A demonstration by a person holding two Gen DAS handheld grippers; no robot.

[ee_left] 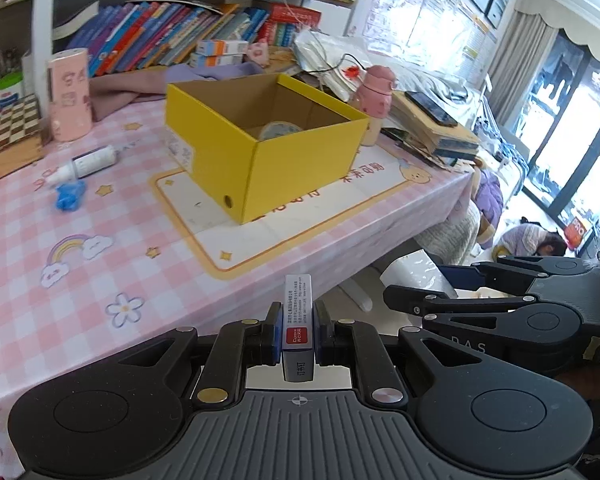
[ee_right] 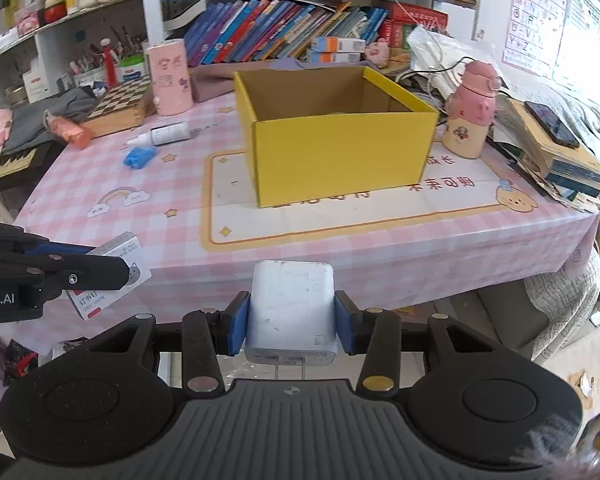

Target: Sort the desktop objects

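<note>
The small staple box (ee_left: pixel 298 322) stands on edge between the pads of the left tongs (ee_left: pixel 298 334), which are clamped on its two broad faces; the right wrist view shows the same box (ee_right: pixel 114 276) held out in the air off the near edge of the surface (ee_right: pixel 380 248). The white charger (ee_right: pixel 292 312) is gripped the same way by the right tongs (ee_right: pixel 292 322), blue pads pressed to its sides and its prongs pointing back toward the camera. Both loads hang short of the pink checked cloth, neither touching it.

Ahead, the open yellow box (ee_right: pixel 340 160) sits on the printed mat in the middle of the surface, well apart from both tongs. A round item (ee_left: pixel 280 130) already lies on its floor in the left wrist view. Judging by this, the step in hand is the carry: two items picked, not yet delivered.

The next move likely calls for bringing each pair of tongs forward and up over the yellow rim, one after the other so they do not collide, then parting the pads only once the load is inside the walls.

Farther left, a white bottle (ee_right: pixel 162 136) and a blue crumpled object (ee_right: pixel 140 157) lie loose on the cloth, apparently waiting their turn.
</note>
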